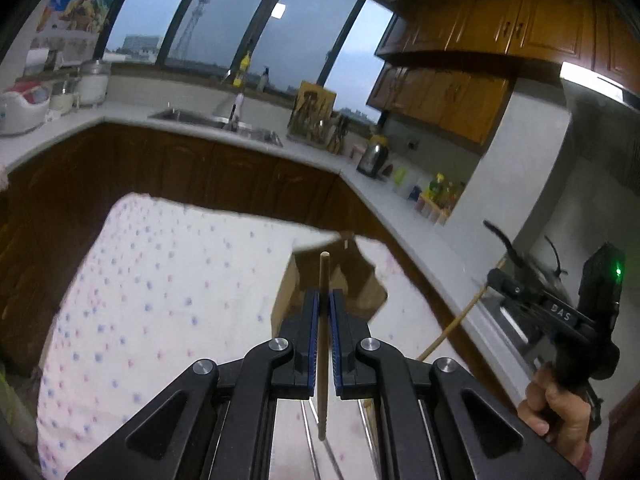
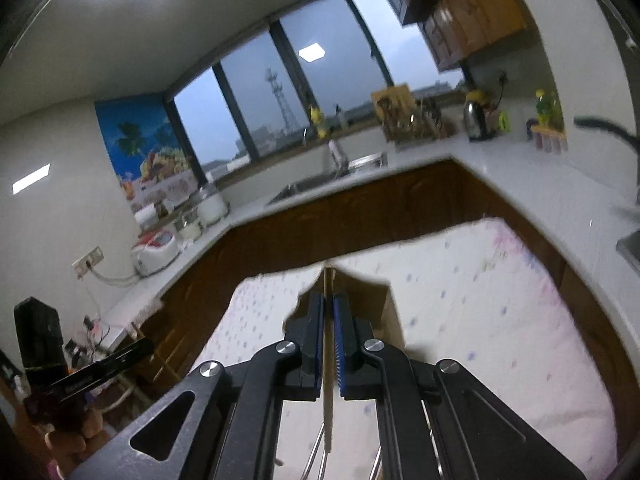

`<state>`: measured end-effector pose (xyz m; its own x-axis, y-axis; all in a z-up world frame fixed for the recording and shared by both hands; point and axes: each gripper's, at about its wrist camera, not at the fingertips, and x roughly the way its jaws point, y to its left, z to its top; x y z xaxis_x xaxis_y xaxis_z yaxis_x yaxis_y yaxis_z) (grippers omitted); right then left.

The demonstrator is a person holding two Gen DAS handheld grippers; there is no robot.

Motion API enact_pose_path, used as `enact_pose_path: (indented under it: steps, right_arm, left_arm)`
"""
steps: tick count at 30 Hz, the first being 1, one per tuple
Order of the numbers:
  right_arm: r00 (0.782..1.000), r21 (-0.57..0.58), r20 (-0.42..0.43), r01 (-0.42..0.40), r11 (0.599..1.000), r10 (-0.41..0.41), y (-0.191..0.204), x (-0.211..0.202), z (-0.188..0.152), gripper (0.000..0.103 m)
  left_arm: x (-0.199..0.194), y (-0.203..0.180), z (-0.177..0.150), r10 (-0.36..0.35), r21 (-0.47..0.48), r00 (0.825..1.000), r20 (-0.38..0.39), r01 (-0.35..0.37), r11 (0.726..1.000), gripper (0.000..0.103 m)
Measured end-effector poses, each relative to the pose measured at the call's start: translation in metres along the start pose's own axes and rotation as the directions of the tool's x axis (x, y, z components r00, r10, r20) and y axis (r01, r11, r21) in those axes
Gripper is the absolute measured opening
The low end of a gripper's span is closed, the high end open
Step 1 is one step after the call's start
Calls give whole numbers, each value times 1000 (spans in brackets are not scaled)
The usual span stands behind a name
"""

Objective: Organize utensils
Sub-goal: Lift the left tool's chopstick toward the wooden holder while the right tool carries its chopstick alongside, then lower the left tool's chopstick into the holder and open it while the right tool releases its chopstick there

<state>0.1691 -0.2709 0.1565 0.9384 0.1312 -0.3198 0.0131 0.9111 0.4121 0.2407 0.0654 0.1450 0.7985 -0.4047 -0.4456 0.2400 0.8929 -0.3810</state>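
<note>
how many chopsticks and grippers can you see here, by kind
Wooden chopsticks: 2, one in the left gripper, one in the right gripper. Left chopstick, right chopstick.
Grippers: 2, both shut on a chopstick.
Total: 4

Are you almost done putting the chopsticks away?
Not yet. Each gripper is shut on one wooden chopstick: the left gripper pinches one chopstick, the right gripper the other chopstick. Both are held above the dotted cloth, near a brown box. Nothing visibly put away yet; what else is left isn't visible.
</note>
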Motion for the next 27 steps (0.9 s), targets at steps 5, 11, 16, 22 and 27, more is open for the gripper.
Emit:
enact_pose_path:
  steps: [5,11,16,22,27]
  right_arm:
    - [996,2,92,22,1000,-22,-8,9,40,5]
    - [989,-10,141,52,999,-51,-15,40,74,5]
    - [989,3,129,76,997,-75,-28,74,77,5]
    - [992,51,93,76,996,-80,-50,107,54,5]
    - [995,94,71,67,993,-74,-63,128,30,5]
  left_arm:
    - [18,0,36,-2,13,998,68,1,1000,4]
    - [56,-7,65,8,46,991,133,-14,999,4]
    - [96,-5,74,22,44,987,158,-29,999,4]
    - [154,3,54,55,26,989,140,-60,998,4]
    - [192,6,41,72,0,988,139,-73,997,4]
